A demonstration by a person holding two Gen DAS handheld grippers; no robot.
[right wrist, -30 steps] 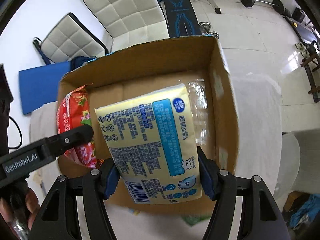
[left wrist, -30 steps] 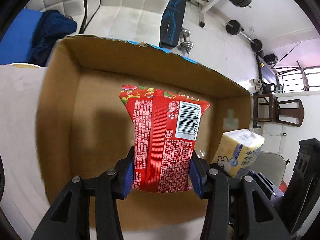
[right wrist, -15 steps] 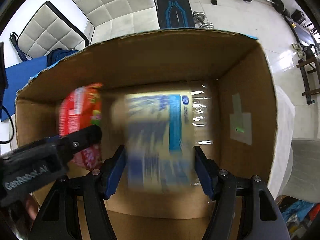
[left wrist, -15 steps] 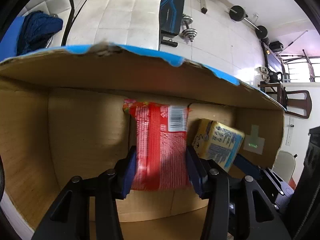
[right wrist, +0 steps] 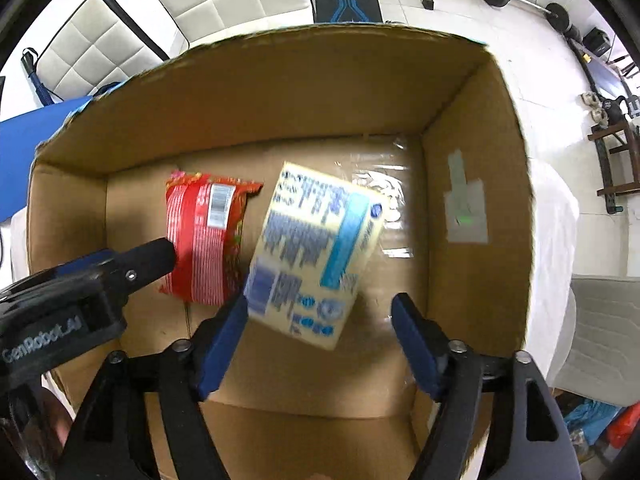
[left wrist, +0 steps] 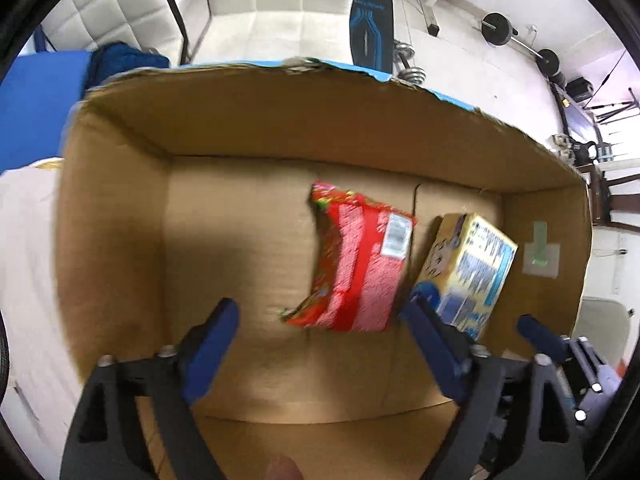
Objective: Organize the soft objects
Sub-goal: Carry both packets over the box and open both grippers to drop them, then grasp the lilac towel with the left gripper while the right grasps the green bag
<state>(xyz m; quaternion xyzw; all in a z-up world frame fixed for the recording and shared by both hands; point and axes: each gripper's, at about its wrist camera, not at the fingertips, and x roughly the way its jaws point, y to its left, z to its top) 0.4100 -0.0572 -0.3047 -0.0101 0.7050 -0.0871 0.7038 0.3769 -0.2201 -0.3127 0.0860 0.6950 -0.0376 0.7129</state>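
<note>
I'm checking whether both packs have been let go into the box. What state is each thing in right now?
left gripper: open, holding nothing.
right gripper: open, holding nothing.
red snack pack: released, inside the box, blurred.
yellow tissue pack: released, tilted, inside the box, blurred.
cardboard box: open at the top, both packs inside.

You have 2 packs inside the box (right wrist: 472, 184): the noodle packet (right wrist: 208, 236) lies left, the tissue pack (right wrist: 316, 256) just beside it on the right.
</note>
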